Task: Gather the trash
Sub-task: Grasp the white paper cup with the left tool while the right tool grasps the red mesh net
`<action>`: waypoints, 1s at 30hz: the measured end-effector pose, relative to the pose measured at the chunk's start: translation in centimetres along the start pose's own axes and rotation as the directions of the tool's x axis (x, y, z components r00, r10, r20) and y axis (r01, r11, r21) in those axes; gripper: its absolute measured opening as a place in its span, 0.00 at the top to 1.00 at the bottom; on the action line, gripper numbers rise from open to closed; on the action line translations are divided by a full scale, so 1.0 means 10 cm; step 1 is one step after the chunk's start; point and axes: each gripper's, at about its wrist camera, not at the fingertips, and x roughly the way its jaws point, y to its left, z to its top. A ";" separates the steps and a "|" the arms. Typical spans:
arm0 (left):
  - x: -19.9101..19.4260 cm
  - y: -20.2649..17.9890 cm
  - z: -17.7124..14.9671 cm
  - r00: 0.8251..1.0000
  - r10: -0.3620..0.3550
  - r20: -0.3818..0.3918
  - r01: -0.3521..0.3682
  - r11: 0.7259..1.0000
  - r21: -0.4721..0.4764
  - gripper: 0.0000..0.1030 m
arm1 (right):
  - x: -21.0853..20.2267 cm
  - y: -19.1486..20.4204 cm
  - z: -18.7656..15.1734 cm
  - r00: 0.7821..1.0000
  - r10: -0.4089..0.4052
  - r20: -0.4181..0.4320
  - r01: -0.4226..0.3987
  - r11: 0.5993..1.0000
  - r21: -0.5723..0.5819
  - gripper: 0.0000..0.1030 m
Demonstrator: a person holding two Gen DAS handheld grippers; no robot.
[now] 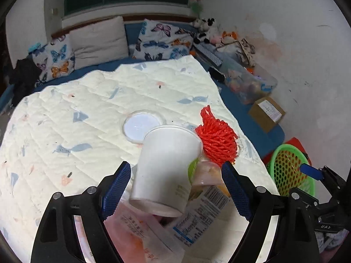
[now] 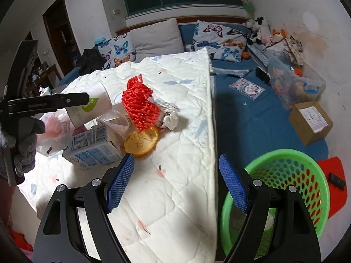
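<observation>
A white paper cup (image 1: 166, 171) lies tilted on a trash pile on the quilt (image 1: 65, 118), between the pads of my left gripper (image 1: 176, 171). The jaws are wide and the right pad stands clear of the cup. The pile holds a red mesh net (image 2: 140, 105), a blue and white carton (image 2: 94, 146), an orange peel (image 2: 141, 142), crumpled paper (image 2: 171, 115) and a pinkish plastic bag (image 2: 54, 131). A clear round lid (image 1: 142, 127) lies behind the cup. My right gripper (image 2: 177, 162) is open and empty over the quilt's edge, beside the green basket (image 2: 285, 160).
The basket stands on the floor to the right of the bed, against something red (image 2: 335, 171). A cardboard box (image 2: 310, 121), a clear storage bin (image 2: 294, 83) and a booklet (image 2: 246, 88) lie on the blue sheet. Pillows and soft toys line the far end.
</observation>
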 end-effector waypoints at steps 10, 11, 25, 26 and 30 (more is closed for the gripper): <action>0.18 0.08 0.03 0.998 -0.015 -0.060 0.014 1.000 -0.010 0.21 | 0.21 0.13 0.09 1.000 0.018 -0.021 -0.019 0.999 -0.036 0.23; 0.19 0.07 0.03 0.998 -0.010 -0.062 0.010 1.000 -0.003 0.22 | 0.22 0.14 0.11 1.000 0.020 -0.021 -0.020 0.999 -0.039 0.23; -0.05 0.08 -0.06 1.000 0.007 0.025 -0.008 1.000 0.010 0.40 | 0.47 0.31 0.35 0.998 0.059 -0.024 -0.061 0.994 -0.090 0.23; -0.09 0.08 -0.06 0.999 0.001 0.037 -0.001 1.000 0.003 0.40 | 0.50 0.32 0.37 0.998 0.065 -0.023 -0.067 0.993 -0.094 0.23; -0.28 0.11 -0.08 0.996 -0.013 0.087 0.015 0.999 -0.029 0.40 | 0.60 0.42 0.47 0.997 0.082 -0.015 -0.083 0.990 -0.112 0.24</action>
